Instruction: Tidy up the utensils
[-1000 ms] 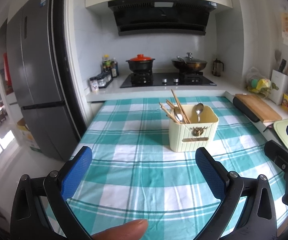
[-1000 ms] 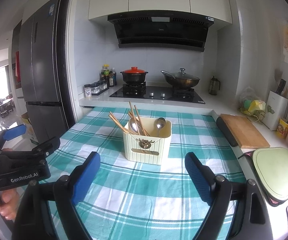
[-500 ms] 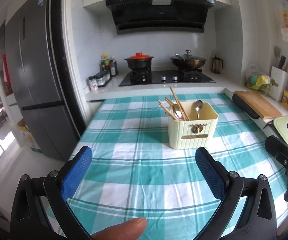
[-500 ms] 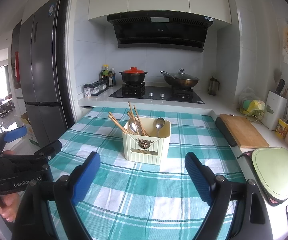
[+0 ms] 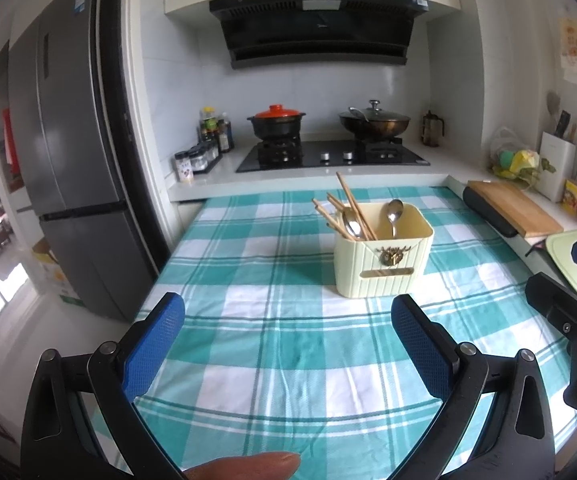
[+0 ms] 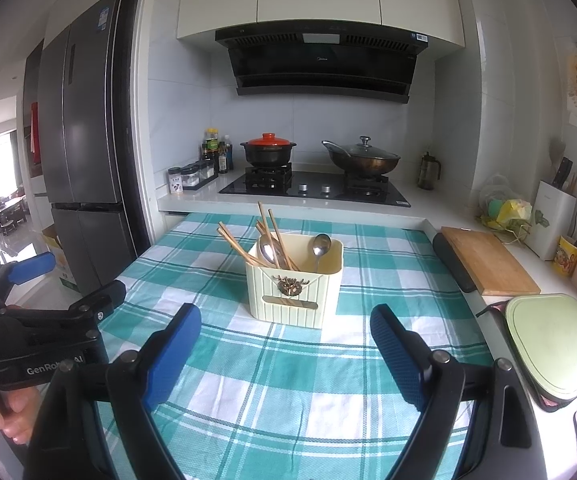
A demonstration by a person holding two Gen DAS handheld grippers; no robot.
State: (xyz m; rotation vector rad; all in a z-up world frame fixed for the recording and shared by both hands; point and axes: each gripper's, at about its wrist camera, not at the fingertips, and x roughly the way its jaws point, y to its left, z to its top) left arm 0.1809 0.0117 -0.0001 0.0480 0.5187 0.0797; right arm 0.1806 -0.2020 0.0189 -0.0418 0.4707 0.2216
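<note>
**Nothing shifted since earlier frames**

Ribbed cream plastic utensil caddy (image 6: 295, 284) w/ wooden chopsticks (image 6: 244, 246) & steel spoons (image 6: 320, 246), mid-frame on teal plaid cloth (image 6: 288, 380). Right gripper (image 6: 285, 330) below it, blue textured pads wide apart, empty; left gripper (image 5: 287, 320) likewise, caddy upper right.

A teal-and-white checked cloth (image 6: 288, 380) with a soft, matt weave covers the table, and on it stands a cream ribbed plastic utensil holder (image 6: 294, 294) with a brassy metal ornament, holding glossy steel spoons (image 6: 320, 246) and matt brown wooden chopsticks (image 6: 244, 246). The black plastic left gripper (image 5: 288, 320) and right gripper (image 6: 286, 330) carry blue pads with a fine rough texture. Beside the cloth lies a bare wooden cutting board (image 6: 488, 264), and behind it a glossy black glass hob (image 6: 316, 190) and a brushed grey metal fridge (image 6: 84, 152).
</note>
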